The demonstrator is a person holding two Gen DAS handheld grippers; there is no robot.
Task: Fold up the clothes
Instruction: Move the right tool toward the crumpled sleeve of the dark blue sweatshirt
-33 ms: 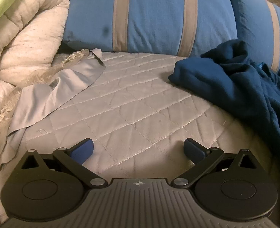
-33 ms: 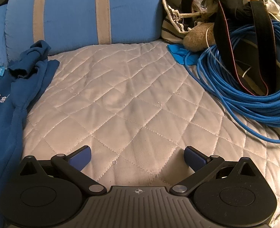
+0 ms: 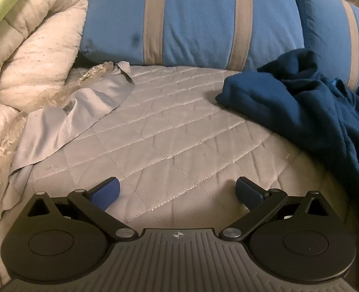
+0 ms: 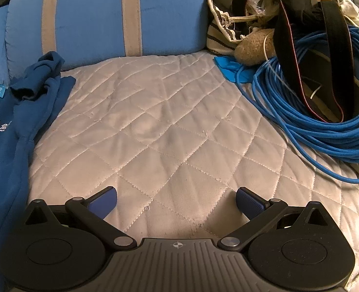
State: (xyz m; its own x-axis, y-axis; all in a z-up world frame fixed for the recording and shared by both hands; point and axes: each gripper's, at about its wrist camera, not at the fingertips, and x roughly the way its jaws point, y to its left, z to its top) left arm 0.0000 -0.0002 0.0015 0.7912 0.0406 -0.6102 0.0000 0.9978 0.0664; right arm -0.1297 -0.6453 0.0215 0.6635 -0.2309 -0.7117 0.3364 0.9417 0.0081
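A dark blue fleece garment (image 3: 313, 112) lies crumpled on the quilted grey bed cover (image 3: 179, 131), at the right of the left wrist view. It also shows at the left of the right wrist view (image 4: 16, 121), with a small white logo and light blue tags. My left gripper (image 3: 178, 191) is open and empty, low over the bare cover, left of the garment. My right gripper (image 4: 177, 200) is open and empty over the bare cover (image 4: 167, 126), right of the garment.
Blue pillows with grey stripes (image 3: 203, 19) (image 4: 94, 17) stand at the back. A cream comforter (image 3: 26, 48) and a grey satin cloth (image 3: 82, 112) lie at the left. A coil of blue cable (image 4: 313, 112), black straps and a striped bag (image 4: 223, 34) sit at the right.
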